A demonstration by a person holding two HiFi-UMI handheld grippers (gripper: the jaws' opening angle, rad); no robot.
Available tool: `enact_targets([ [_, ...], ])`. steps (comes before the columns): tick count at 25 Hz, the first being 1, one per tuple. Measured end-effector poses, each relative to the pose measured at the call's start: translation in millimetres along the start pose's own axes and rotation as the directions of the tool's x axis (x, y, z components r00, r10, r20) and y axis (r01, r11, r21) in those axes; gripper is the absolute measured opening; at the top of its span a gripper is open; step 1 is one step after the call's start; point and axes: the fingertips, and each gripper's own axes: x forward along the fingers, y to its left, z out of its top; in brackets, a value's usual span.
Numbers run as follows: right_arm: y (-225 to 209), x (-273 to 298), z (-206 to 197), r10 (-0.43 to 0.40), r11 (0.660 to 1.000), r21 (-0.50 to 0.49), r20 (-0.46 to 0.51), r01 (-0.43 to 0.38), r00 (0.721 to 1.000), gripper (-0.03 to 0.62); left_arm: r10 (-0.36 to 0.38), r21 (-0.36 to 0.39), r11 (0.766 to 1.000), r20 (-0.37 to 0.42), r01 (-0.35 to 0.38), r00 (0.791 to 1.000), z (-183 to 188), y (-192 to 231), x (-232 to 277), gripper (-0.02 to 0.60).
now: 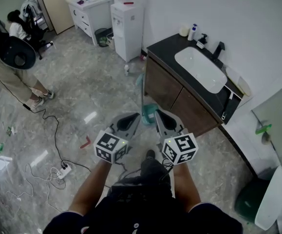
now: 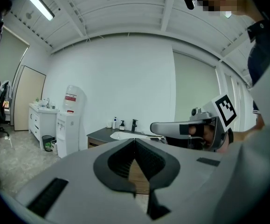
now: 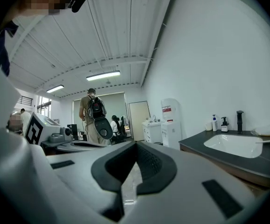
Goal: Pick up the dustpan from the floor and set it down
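A teal dustpan [image 1: 148,114] stands on the marble floor against the wooden vanity, its thin handle [image 1: 141,84] rising upright. In the head view both grippers are held side by side just short of it. My left gripper [image 1: 133,117] points at the pan's left side, my right gripper [image 1: 159,114] at its right edge. Neither touches it. Seen in its own view, the left gripper [image 2: 135,139] has its jaws shut with nothing between them. The right gripper [image 3: 135,143] is likewise shut and empty. The dustpan is hidden below the jaws in both gripper views.
A dark-topped vanity [image 1: 179,89] with a white sink [image 1: 200,68] runs along the right wall. A water dispenser [image 1: 126,29], a white cabinet [image 1: 88,14] and a small bin [image 1: 102,37] stand behind. Cables and a power strip [image 1: 63,170] lie at left. A person [image 1: 7,69] stands far left.
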Motion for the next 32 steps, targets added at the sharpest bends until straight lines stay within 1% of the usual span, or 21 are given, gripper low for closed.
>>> enact_targets([
  [5, -55.4, 24.1, -0.7, 0.045, 0.999, 0.01, -0.003, -0.045, 0.999, 0.006, 0.025, 0.024, 0.999, -0.016, -0.024, 1.0, 0.0, 11.2, 58.5, 0.014],
  [10, -97.7, 42.1, 4.0, 0.089, 0.996, 0.013, -0.03, -0.089, 0.996, 0.006, 0.064, 0.027, 0.998, -0.058, -0.063, 0.996, 10.9, 18.2, 96.3, 0.014],
  [14, -119.8, 57.4, 4.9, 0.121, 0.993, 0.015, -0.046, -0.12, 0.992, 0.006, 0.101, 0.036, 0.995, -0.079, -0.098, 0.992, 14.0, 26.7, 116.2, 0.014],
  [18, -134.0, 81.6, -1.4, 0.147, 0.989, 0.001, -0.069, -0.147, 0.987, 0.006, 0.123, 0.021, 0.992, -0.111, -0.122, 0.986, 6.2, 39.7, 127.8, 0.014],
  [20, -139.1, 95.5, -7.3, 0.148, 0.989, -0.01, -0.087, -0.149, 0.985, 0.006, 0.133, 0.019, 0.991, -0.104, -0.132, 0.986, 3.8, 49.1, 132.6, 0.014],
  [22, -143.0, 110.3, -15.5, 0.137, 0.99, -0.026, -0.104, -0.141, 0.985, 0.006, 0.142, 0.018, 0.99, -0.093, -0.141, 0.985, -0.4, 61.4, 137.3, 0.014],
  [26, -155.5, 143.5, -41.9, 0.099, 0.994, -0.036, -0.138, -0.104, 0.985, 0.006, 0.141, -0.012, 0.99, -0.111, -0.143, 0.984, -19.9, 88.2, 149.6, 0.014],
  [29, -166.6, 174.1, -74.4, 0.065, 0.996, -0.045, -0.184, -0.074, 0.981, 0.006, 0.133, -0.025, 0.99, -0.11, -0.136, 0.985, -35.5, 114.7, 162.0, 0.014],
  [32, -179.8, 209.3, -119.1, 0.037, 0.997, -0.062, -0.261, -0.055, 0.965, 0.008, 0.125, -0.058, 0.99, -0.123, -0.132, 0.985, -60.4, 147.4, 176.2, 0.014],
])
